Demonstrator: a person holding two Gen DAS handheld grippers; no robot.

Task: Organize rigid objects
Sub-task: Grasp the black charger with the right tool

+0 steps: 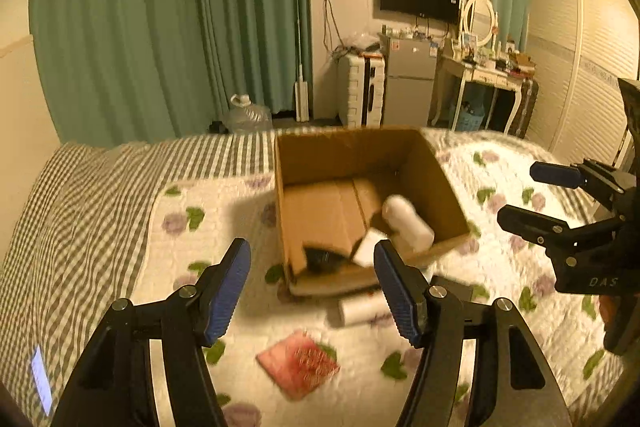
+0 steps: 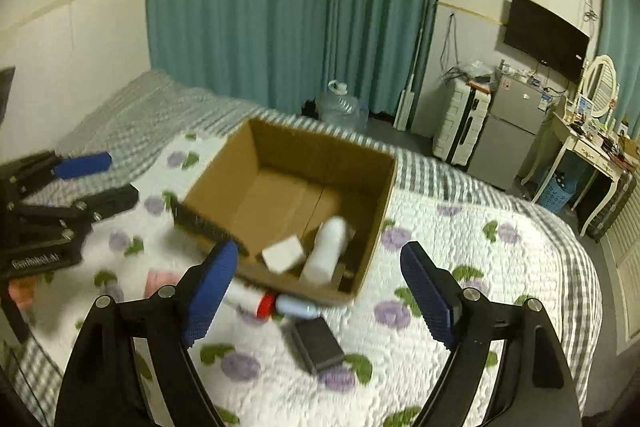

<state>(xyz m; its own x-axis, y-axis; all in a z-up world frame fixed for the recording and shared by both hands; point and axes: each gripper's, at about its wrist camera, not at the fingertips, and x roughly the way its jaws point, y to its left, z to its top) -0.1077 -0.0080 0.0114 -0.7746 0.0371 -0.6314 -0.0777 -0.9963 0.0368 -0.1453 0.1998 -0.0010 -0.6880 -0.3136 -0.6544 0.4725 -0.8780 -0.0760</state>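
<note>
I read "GenRobot.AI" on my left gripper (image 2: 86, 183) in the right wrist view, and "DAS" on my right gripper (image 1: 536, 195) in the left view. Both sets of jaws are spread, holding nothing. Ahead of them on the bed (image 1: 120, 211) sits the cardboard box (image 2: 276, 151) with a white bottle (image 2: 326, 251) and white block (image 2: 283, 254) inside. Only the left view shows the pink packet (image 1: 298, 363) below its jaws — only the right shows the dark box (image 2: 318, 343) between its own.
</note>
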